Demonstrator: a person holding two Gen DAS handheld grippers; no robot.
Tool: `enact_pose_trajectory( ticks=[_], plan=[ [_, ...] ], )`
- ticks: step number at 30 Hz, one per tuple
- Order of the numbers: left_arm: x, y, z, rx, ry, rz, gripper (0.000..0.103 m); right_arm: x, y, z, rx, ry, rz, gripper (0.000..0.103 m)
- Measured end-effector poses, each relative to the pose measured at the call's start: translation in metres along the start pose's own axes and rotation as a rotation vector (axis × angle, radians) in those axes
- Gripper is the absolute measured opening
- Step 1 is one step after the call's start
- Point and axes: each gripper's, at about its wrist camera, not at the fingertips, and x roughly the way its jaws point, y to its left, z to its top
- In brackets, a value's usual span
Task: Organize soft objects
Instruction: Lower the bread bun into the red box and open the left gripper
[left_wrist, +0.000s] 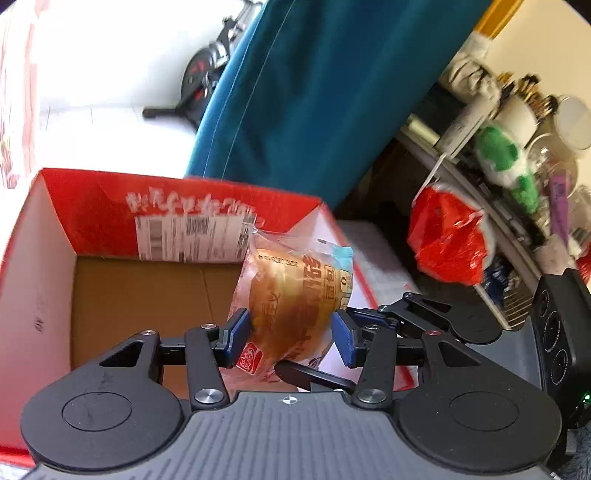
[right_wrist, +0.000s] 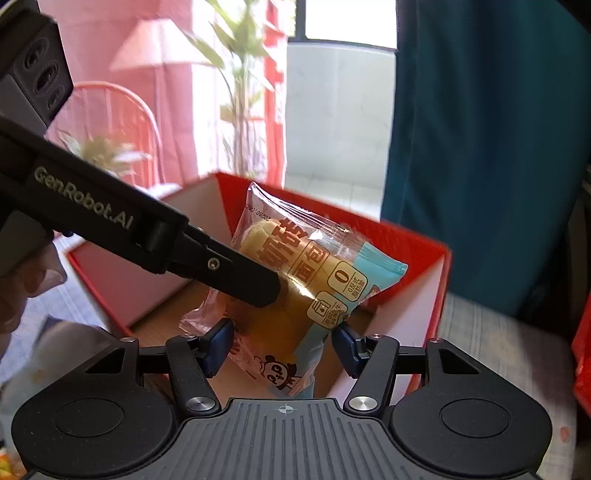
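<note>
A clear-wrapped bread packet (left_wrist: 284, 295) with a golden bun and a light-blue end hangs over an open red cardboard box (left_wrist: 103, 206). My left gripper (left_wrist: 290, 336) is shut on the packet's lower part, one blue pad on each side. The right wrist view shows the same packet (right_wrist: 306, 266) above the box (right_wrist: 406, 251), with my right gripper (right_wrist: 284, 345) shut on its lower end. One black finger of the left gripper (right_wrist: 240, 273) crosses in from the left and presses on the packet. The right gripper's fingers (left_wrist: 406, 306) show just right of the packet in the left wrist view.
A teal curtain (left_wrist: 314, 92) hangs behind the box. To the right is a cluttered shelf (left_wrist: 517, 129) with a red plastic bag (left_wrist: 447, 236) and a green-and-white soft toy (left_wrist: 506, 162). An exercise bike (left_wrist: 199, 77) stands farther back. A person's hand (right_wrist: 22, 291) is at the left edge.
</note>
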Motion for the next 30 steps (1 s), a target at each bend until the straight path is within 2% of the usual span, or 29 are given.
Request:
enact_pose_trajectory(
  ticks=[5, 10, 15, 20, 26, 30],
  plan=[
    [0.026, 0.007, -0.001, -0.006, 0.057, 0.025, 0.050, 0.016, -0.012, -0.008, 0.059, 0.020, -0.008, 0.055],
    [0.019, 0.009, 0.001, 0.011, 0.023, 0.056, 0.052, 0.014, -0.006, -0.008, 0.056, 0.027, -0.065, 0.055],
    [-0.023, 0.007, -0.007, 0.042, -0.037, 0.111, 0.052, -0.007, 0.004, -0.009, 0.078, -0.038, -0.075, 0.056],
    [-0.080, 0.013, -0.027, 0.031, -0.101, 0.143, 0.052, -0.038, 0.030, -0.017, 0.113, -0.112, -0.057, 0.056],
    [-0.144, 0.032, -0.069, 0.011, -0.159, 0.219, 0.057, -0.060, 0.073, -0.028, 0.106, -0.152, -0.025, 0.056],
    [-0.162, 0.050, -0.104, -0.016, -0.146, 0.280, 0.057, -0.063, 0.101, -0.040, 0.095, -0.132, 0.017, 0.056]
  ],
)
